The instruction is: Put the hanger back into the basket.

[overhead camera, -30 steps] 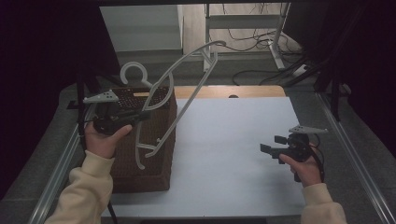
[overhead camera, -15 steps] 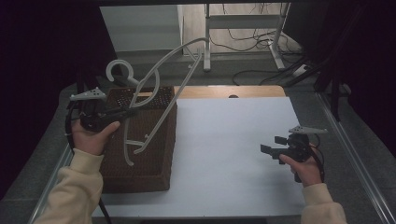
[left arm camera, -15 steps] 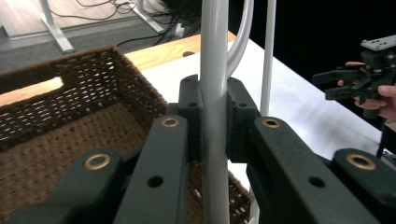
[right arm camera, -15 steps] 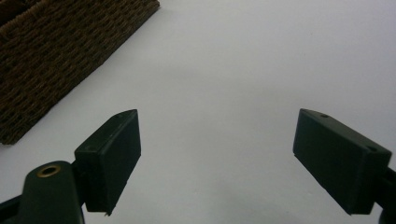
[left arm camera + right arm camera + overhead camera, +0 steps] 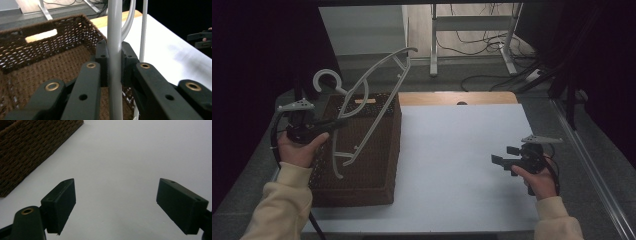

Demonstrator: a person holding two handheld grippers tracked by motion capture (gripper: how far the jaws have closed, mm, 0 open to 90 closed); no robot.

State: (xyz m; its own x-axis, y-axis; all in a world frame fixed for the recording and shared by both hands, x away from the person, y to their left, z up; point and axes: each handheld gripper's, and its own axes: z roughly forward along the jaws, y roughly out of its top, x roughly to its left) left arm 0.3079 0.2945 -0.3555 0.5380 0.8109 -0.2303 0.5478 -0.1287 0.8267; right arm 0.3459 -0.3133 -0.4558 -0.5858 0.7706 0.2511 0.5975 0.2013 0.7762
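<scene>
Gripping a hanger (image 5: 362, 100) over white table (image 5: 452, 150); right gripper (image 5: 503, 156) jaws wide.

Looked like a lab or test room set up for recording. Had a white table (image 5: 452, 165) edged with metal rails (image 5: 584, 165), black curtains (image 5: 257, 60) at both sides, loose cables (image 5: 472, 80) on a grey floor (image 5: 447, 70), and metal stand legs (image 5: 432, 40) behind.
</scene>
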